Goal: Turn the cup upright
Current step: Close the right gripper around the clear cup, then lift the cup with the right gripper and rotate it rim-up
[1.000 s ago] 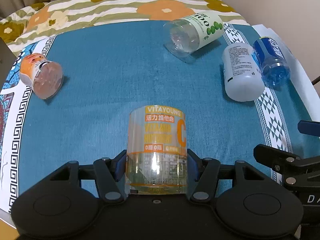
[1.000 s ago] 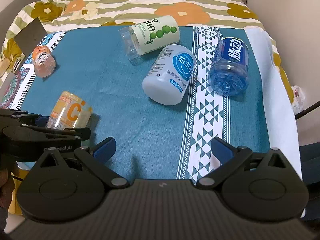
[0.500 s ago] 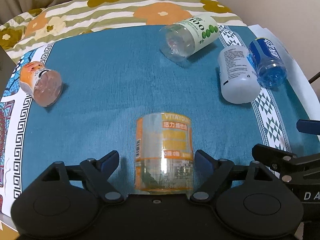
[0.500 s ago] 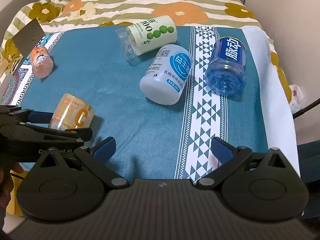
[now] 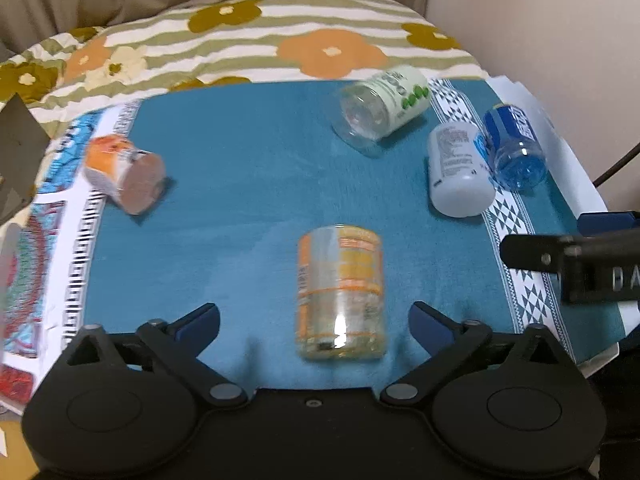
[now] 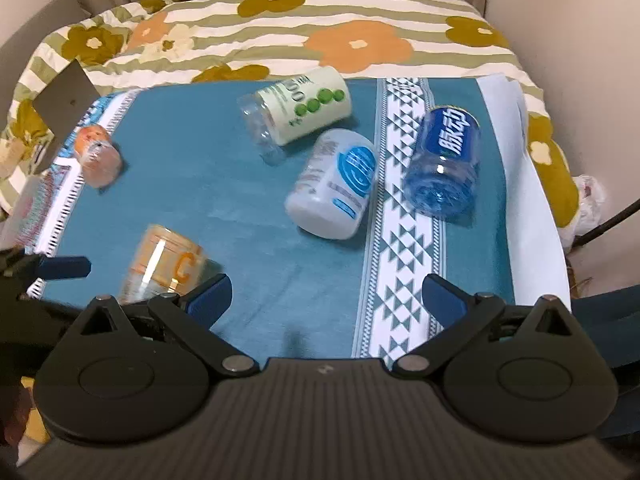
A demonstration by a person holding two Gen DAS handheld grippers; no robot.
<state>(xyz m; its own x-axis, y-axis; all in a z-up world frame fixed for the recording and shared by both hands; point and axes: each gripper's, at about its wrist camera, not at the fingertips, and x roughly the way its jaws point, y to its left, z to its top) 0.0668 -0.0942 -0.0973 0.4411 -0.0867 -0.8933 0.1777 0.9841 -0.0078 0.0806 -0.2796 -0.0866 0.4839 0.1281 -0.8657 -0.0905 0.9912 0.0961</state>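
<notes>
Orange-label clear cup (image 5: 340, 292) stands upright on teal cloth (image 5: 240, 184), btwn L gripper (image 5: 314, 318) tips but untouched; jaws wide apart. R gripper (image 6: 326, 294) also spread, empty, w/ white bottle (image 6: 334, 184) lying ahead

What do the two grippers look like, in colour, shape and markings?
Both look alike. The left gripper has a matte black body with two round housings, angled black linkage arms with silver pivot pins, and dark blue fingertip pads. The right gripper has the same build, and its centre plate is ribbed. White letters, partly cut off, mark its side in the left view.
</notes>
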